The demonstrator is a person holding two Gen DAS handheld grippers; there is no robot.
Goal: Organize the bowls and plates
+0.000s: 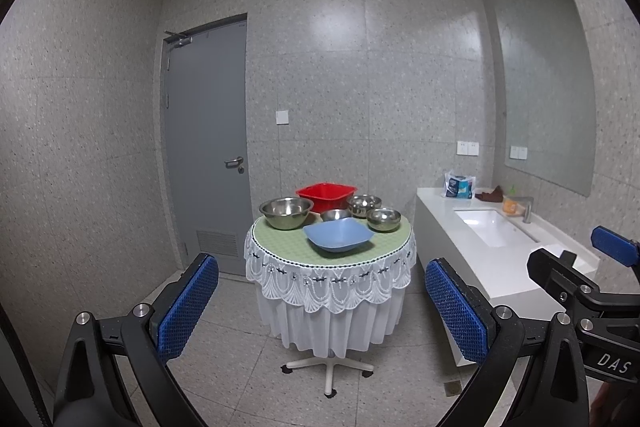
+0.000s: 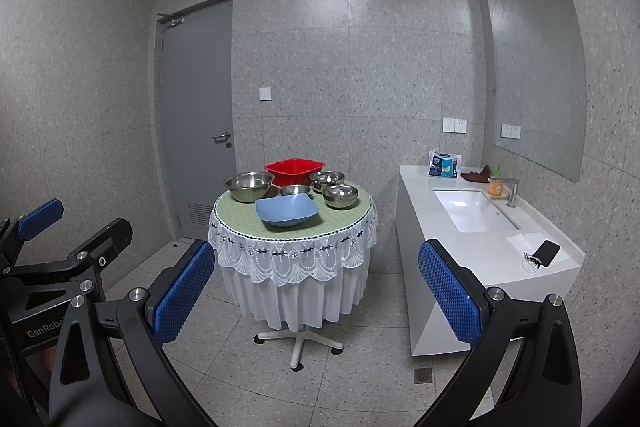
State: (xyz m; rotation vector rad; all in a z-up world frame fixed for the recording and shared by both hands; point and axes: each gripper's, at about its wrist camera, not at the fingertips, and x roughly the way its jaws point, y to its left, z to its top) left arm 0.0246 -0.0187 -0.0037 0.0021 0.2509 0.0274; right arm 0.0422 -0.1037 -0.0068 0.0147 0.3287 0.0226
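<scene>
**benchtop_bob:** Tongs first: left gripper [image 1: 322, 301] and right gripper [image 2: 316, 293] are both spread wide with nothing between the blue pads, held side by side and well back from the round table [image 1: 276, 241]. Both point level at it across open floor, neither reaching yet.

**dishrack_dee:** So where does everything sit?

**benchtop_bob:** Going by the tabletop as a clock from the left wrist view: blue square bowl [image 1: 338, 235] at 6, nearest us. Large steel bowl [image 1: 286, 213] at about 10. Red plastic basin [image 1: 326, 195] at 12, at the back. Small steel bowl [image 1: 335, 215] near the centre, and two more steel bowls, one at 1 [image 1: 363, 205] and one at 3 [image 1: 383, 219]. All upright; the one at 1 may be two nested, can't tell.

**dishrack_dee:** How would you grab them?

**benchtop_bob:** My guess is the steel ones are light, rigid and slick, so pinch the rim wall, one pad inside and one outside, rather than squeezing across the belly. They'd clatter rather than break. The blue one looks like plastic, light with a bit of flex; I'd take it along a straight edge, not a corner. Also that lace tablecloth [image 1: 332, 287] could snag or drag if a bowl gets slid, so lift clean.
</scene>
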